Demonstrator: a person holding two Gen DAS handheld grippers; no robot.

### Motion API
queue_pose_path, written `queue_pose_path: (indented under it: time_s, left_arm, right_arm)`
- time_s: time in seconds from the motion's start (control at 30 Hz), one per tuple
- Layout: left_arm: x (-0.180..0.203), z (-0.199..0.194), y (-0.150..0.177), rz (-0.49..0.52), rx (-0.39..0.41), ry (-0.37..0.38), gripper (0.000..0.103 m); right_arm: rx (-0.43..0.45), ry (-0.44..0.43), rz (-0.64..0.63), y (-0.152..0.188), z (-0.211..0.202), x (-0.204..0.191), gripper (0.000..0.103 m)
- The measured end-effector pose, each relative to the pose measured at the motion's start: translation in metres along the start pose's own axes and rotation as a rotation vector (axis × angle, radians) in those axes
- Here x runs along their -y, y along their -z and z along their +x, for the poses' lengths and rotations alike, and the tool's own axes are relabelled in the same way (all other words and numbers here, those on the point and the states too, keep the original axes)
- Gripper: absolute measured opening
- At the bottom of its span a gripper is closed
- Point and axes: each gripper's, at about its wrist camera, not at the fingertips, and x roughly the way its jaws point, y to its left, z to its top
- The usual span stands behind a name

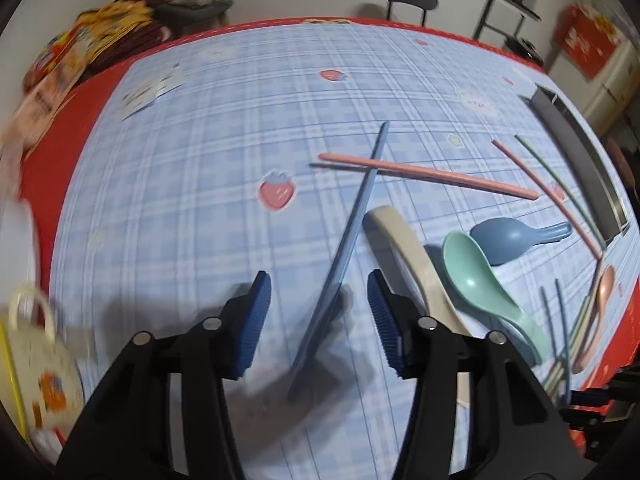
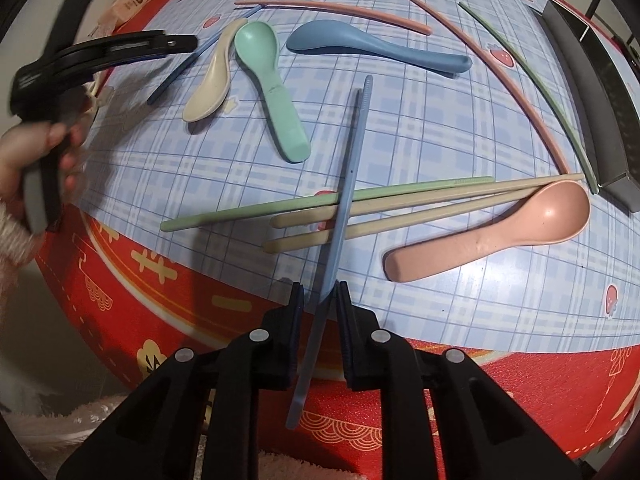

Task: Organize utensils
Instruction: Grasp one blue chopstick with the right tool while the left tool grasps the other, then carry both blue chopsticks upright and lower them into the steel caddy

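Observation:
My left gripper (image 1: 319, 286) is open, its pads on either side of a blue chopstick (image 1: 352, 232) that lies on the checked tablecloth. A pink chopstick (image 1: 428, 176) crosses its far end. My right gripper (image 2: 320, 294) is shut on a second blue chopstick (image 2: 348, 184), which points forward over a green chopstick (image 2: 280, 206) and two cream chopsticks (image 2: 420, 200). A cream spoon (image 2: 212, 80), a green spoon (image 2: 268, 80), a blue spoon (image 2: 360, 46) and a pink spoon (image 2: 500, 232) lie on the table.
A dark grey tray (image 2: 592, 92) lies along the table's right side, with a pink chopstick (image 2: 500, 76) and a green chopstick (image 2: 532, 80) beside it. A cream mug (image 1: 36, 360) stands at the left. Snack packets (image 1: 80, 52) lie at the far left corner.

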Motion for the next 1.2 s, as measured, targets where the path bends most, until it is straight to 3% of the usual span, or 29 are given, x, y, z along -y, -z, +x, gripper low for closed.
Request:
queue_pose_path:
  time_s: [0.3, 0.67, 0.7, 0.73, 0.8, 1.0, 1.2]
  left_arm:
    - [0.001, 0.02, -0.019, 0.023, -0.014, 0.014, 0.048]
    - [0.009, 0.02, -0.007, 0.094, 0.009, -0.016, 0.047]
    - [0.009, 0.02, -0.006, 0.092, 0.013, -0.014, 0.041]
    - [0.009, 0.019, -0.006, 0.092, 0.019, -0.018, 0.026]
    - [0.009, 0.018, -0.005, 0.095, 0.015, -0.024, 0.014]
    - [0.003, 0.012, 0.003, 0.087, -0.011, -0.021, 0.011]
    - [-0.013, 0.004, 0.019, -0.026, -0.022, -0.038, 0.011]
  right_arm:
    - [-0.006, -0.013, 0.011, -0.003, 0.001, 0.0, 0.015]
    - [-0.011, 0.001, -0.01, -0.004, 0.003, -0.01, 0.015]
    - [-0.011, 0.002, -0.011, -0.004, 0.003, -0.01, 0.015]
    - [-0.01, 0.001, -0.011, -0.004, 0.003, -0.01, 0.015]
    - [-0.011, 0.001, -0.01, -0.004, 0.003, -0.01, 0.015]
    - [-0.009, 0.0, -0.007, -0.005, 0.002, -0.009, 0.015]
    - [-0.002, -0.014, 0.009, -0.004, 0.002, -0.007, 0.015]
